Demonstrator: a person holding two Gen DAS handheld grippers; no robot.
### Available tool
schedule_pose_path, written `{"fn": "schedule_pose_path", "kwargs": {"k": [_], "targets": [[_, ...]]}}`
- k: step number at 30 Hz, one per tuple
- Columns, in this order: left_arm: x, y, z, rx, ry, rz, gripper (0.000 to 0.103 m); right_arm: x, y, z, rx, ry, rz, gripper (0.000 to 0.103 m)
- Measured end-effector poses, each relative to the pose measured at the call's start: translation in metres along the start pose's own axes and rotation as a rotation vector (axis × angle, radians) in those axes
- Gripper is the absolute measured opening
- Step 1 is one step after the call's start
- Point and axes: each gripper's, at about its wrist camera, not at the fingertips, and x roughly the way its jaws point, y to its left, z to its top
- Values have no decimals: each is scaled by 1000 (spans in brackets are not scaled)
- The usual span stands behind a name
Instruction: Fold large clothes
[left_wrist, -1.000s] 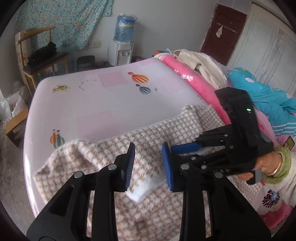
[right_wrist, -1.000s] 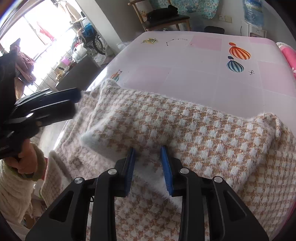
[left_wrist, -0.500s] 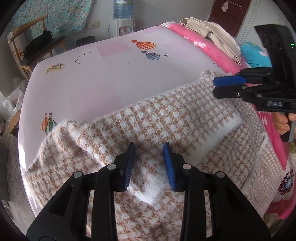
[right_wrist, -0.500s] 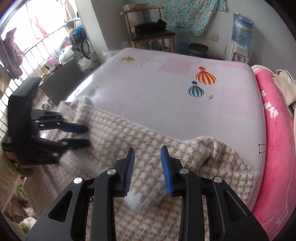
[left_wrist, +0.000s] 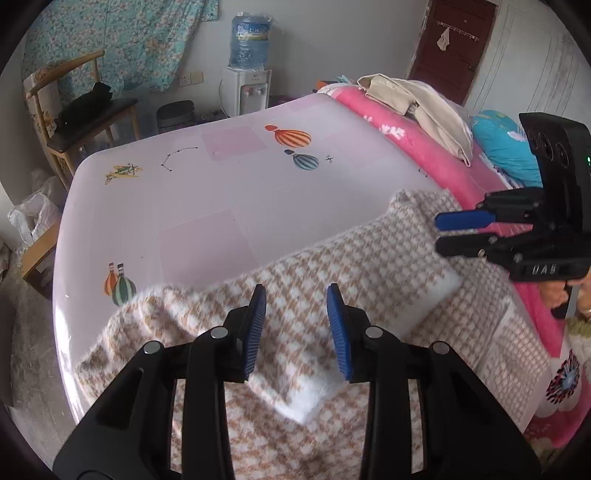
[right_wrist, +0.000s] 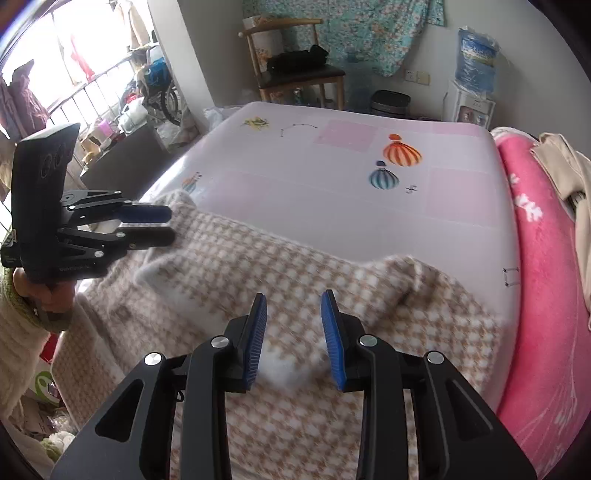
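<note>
While the checked brown-and-white garment (left_wrist: 369, 266) lies spread across the near part of the pale pink table (left_wrist: 221, 206), with one part draping over the near edge, nothing is being held. At the left, the left gripper (left_wrist: 295, 328) hovers above the cloth with its blue pads parted and only fabric seen below the gap, so it is read as released. Just beneath it a folded-in piece with a white edge (left_wrist: 306, 402) is seen, probably a sleeve end, though that cannot be confirmed. At the right, the right gripper (right_wrist: 293, 332) is likewise held above the garment, its jaws apart and clear of the cloth, over a second white-edged patch (right_wrist: 284, 373).

For the next fold to be made well, both layers of an edge should be pinched at matching points on either side, not a single ply. The two corners should be lifted together and carried level, so that the knit is not stretched or skewed. The overhanging part should be watched, since its weight could drag the piece off the table. Bumps near the far corner (right_wrist: 406, 269) are best smoothed first.
</note>
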Motion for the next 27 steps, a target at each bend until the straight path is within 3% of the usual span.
{"fn": "schedule_pose_path", "kwargs": {"k": [2, 4, 7, 11, 13, 15, 17, 19, 20, 23, 27], "targets": [[15, -9, 1, 18, 42, 14, 33, 21, 12, 4, -12, 28, 14, 30], [35, -17, -12, 67, 138, 85, 34, 45, 21, -3, -17, 90, 28, 31], [24, -23, -34, 127, 124, 132, 41, 43, 31, -28, -77, 66, -17, 32], [2, -16, -52, 114, 143, 137, 44, 18, 21, -50, -28, 96, -8, 32], [-11, -11, -57, 76, 157, 165, 50, 2, 15, -55, 9, 100, -9, 32], [-38, -4, -64, 28, 115, 174, 50, -23, 13, -61, 48, 70, -19, 32], [-74, 5, -75, -42, 48, 159, 50, -52, 16, -69, 70, 14, 17, 41], [-107, 15, -91, -122, -12, 142, 50, -79, 25, -85, 78, -37, 38, 56], [-122, 20, -102, -166, -38, 137, 50, -89, 30, -94, 81, -56, 52, 56], [-150, 32, -140, -285, -83, 117, 50, -99, 44, -126, 100, -61, 102, 59], [-158, 38, -192, -416, -94, 73, 50, -88, 64, -168, 125, -46, 149, 59]]}}
